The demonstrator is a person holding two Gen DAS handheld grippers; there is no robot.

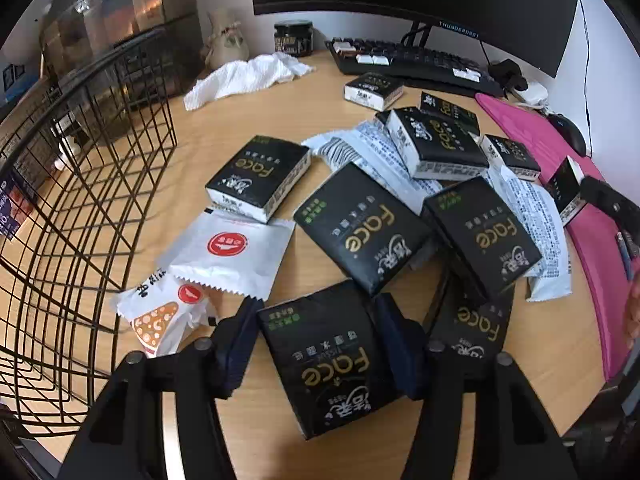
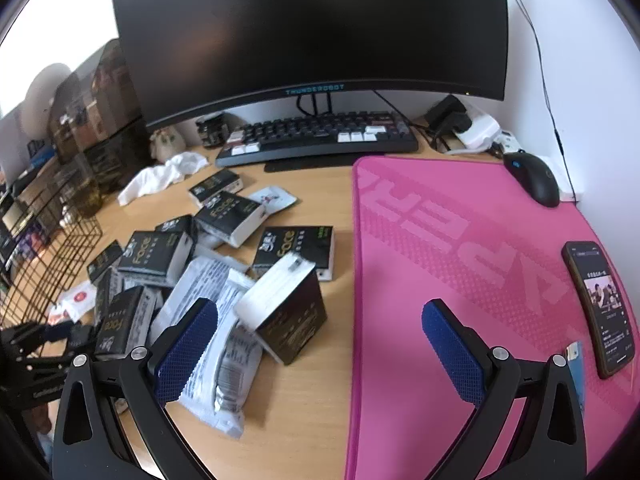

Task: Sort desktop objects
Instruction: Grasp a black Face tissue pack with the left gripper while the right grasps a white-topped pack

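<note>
**Left gripper clamped on a black tissue pack; right gripper apart over the table**

Counted in the left wrist view: about nine black tissue packs lettered "Face" in gold, two white snack sachets with a red round mark, and several flat white printed packets whose number I cannot tell, since they overlap under the packs.

The left gripper (image 1: 316,344) has its blue pads pressed on both sides of the nearest tissue pack (image 1: 324,356), which lies on the wooden table (image 1: 532,344) at the near edge of the heap. The pack is black and glossy, soft-sided, with a small green label at its far end. Another pack (image 1: 476,324) lies just beside it to the right, partly under a third (image 1: 482,232). The sachets (image 1: 230,254) (image 1: 164,316) lie to the left, close to the black wire basket (image 1: 72,184).

The right gripper (image 2: 320,356) stands wide apart with nothing between its pads, above the border of bare table and the pink mat (image 2: 460,240). A pack (image 2: 290,312) stands on end just ahead of its left finger. On the mat lie a phone (image 2: 600,308) near the right edge and a mouse (image 2: 534,178) at the far corner; the rest of the mat is open. A keyboard (image 2: 320,140) and monitor (image 2: 312,28) close off the back.
</note>
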